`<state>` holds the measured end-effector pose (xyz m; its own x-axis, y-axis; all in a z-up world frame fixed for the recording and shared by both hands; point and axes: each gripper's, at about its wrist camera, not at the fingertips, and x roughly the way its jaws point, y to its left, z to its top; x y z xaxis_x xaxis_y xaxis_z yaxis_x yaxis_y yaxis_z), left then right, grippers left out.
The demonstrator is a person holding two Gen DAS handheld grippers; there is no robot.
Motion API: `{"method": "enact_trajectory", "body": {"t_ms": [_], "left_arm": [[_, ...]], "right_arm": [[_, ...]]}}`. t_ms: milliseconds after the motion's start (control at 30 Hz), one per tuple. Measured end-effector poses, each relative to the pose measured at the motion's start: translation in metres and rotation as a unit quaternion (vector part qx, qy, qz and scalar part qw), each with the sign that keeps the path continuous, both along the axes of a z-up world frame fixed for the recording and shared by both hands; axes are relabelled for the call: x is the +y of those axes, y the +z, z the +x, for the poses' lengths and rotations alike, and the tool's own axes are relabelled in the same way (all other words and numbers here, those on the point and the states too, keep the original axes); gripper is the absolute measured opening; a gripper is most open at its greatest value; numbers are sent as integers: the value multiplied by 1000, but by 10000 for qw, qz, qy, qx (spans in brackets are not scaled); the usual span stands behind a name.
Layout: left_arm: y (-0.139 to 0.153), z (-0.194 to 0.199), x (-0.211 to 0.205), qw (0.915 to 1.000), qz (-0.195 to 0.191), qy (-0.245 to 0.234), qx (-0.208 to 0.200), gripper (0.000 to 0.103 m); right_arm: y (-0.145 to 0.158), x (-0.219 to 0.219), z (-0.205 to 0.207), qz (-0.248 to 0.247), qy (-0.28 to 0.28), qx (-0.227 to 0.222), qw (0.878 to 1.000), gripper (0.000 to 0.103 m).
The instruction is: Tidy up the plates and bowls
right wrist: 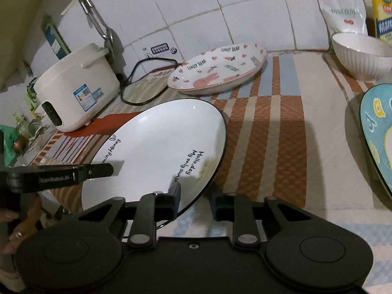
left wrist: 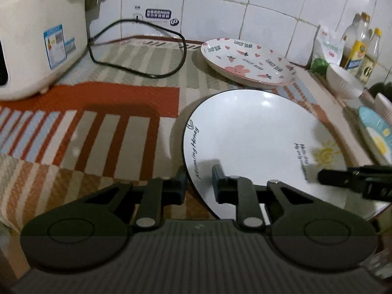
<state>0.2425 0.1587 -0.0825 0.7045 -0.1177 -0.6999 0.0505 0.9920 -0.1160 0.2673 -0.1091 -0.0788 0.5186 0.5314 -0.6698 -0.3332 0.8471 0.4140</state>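
Note:
A white plate with a black rim and a sun drawing [left wrist: 257,142] [right wrist: 159,152] is held tilted above the counter mat. My left gripper [left wrist: 199,181] straddles its left rim, one finger under and one over. My right gripper [right wrist: 194,196] straddles the opposite rim; it shows in the left wrist view [left wrist: 343,178] and the left one in the right wrist view [right wrist: 98,170]. A pink bunny plate [left wrist: 247,61] [right wrist: 218,73] lies behind. A white ribbed bowl [left wrist: 343,80] [right wrist: 362,56] and a blue plate [left wrist: 377,134] [right wrist: 379,134] sit to the right.
A white rice cooker [left wrist: 36,39] [right wrist: 76,88] stands at the left with its black cord [left wrist: 137,46] looped on the striped mat [left wrist: 98,127]. Oil bottles [left wrist: 360,46] and a white bag [right wrist: 343,9] stand against the tiled wall at the right.

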Motion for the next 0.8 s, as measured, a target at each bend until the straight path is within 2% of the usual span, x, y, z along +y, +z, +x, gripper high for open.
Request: {"method": "enact_trajectory", "body": {"t_ms": [200, 367, 800], "left_arm": [[1, -6, -8, 9996, 264, 23, -84, 20], [6, -16, -15, 9991, 341, -112, -213, 20], [24, -32, -67, 9951, 411, -656, -612, 20]], "right_arm": [[3, 3, 2, -154, -76, 108, 9998, 24], [6, -10, 2, 9, -234, 218, 9995, 23], [28, -62, -26, -110, -655, -158, 9977, 23]]}}
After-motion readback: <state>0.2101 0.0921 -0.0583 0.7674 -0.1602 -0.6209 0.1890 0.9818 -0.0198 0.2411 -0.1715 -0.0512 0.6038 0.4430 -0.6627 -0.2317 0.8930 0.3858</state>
